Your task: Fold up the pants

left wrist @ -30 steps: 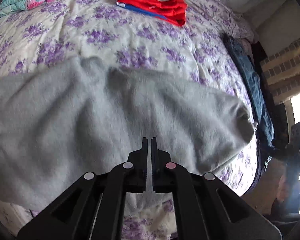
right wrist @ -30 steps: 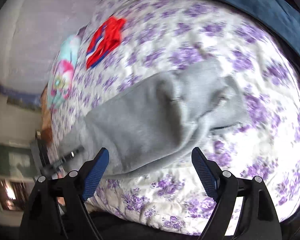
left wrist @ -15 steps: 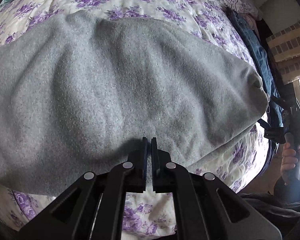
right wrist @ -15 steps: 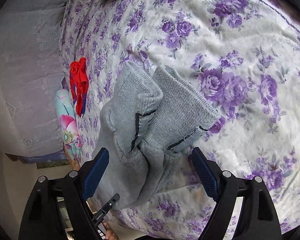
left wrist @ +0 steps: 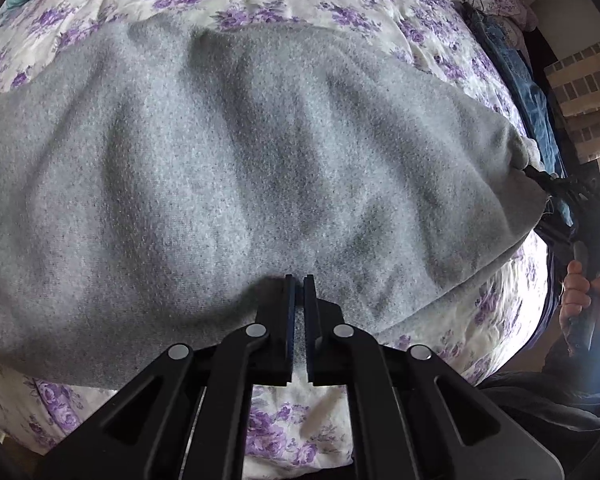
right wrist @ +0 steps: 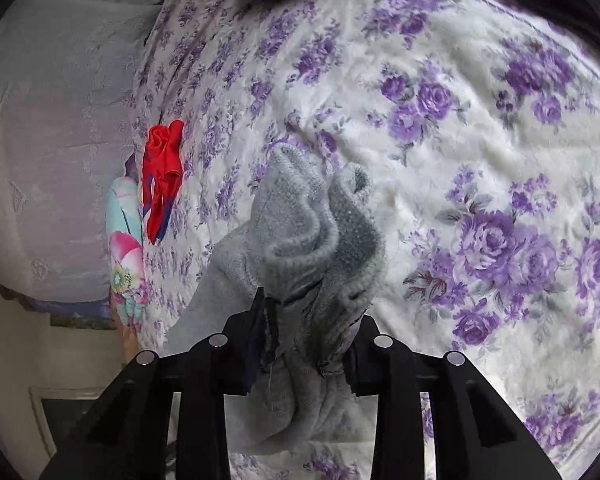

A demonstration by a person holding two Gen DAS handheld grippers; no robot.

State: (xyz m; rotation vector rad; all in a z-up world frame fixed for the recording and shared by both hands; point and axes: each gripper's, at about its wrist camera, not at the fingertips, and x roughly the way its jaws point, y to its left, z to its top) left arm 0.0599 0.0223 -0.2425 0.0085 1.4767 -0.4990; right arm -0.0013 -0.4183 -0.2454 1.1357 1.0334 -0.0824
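Grey pants (left wrist: 240, 168) lie spread over the flowered bedspread (left wrist: 292, 432), filling the left wrist view. My left gripper (left wrist: 298, 280) is shut at their near edge, with grey cloth pinched between its fingers. The bunched cuff end of the pants (right wrist: 312, 236) sits between the fingers of my right gripper (right wrist: 308, 312), whose jaws are closing and press on the cloth from both sides. The left wrist view also shows the right gripper (left wrist: 548, 188) at the pants' far right corner, held by a hand (left wrist: 584, 292).
A red garment (right wrist: 162, 168) and a bright flowered cloth (right wrist: 124, 248) lie near the bed's far side. Dark blue jeans (left wrist: 520, 92) run along the bed's right edge, beside a brick wall (left wrist: 584, 84). The bedspread (right wrist: 480, 140) stretches away to the right of the cuffs.
The right gripper has come down onto the cuffs and its wide jaws have narrowed around them. The left gripper has sunk closer to the pants, still shut.
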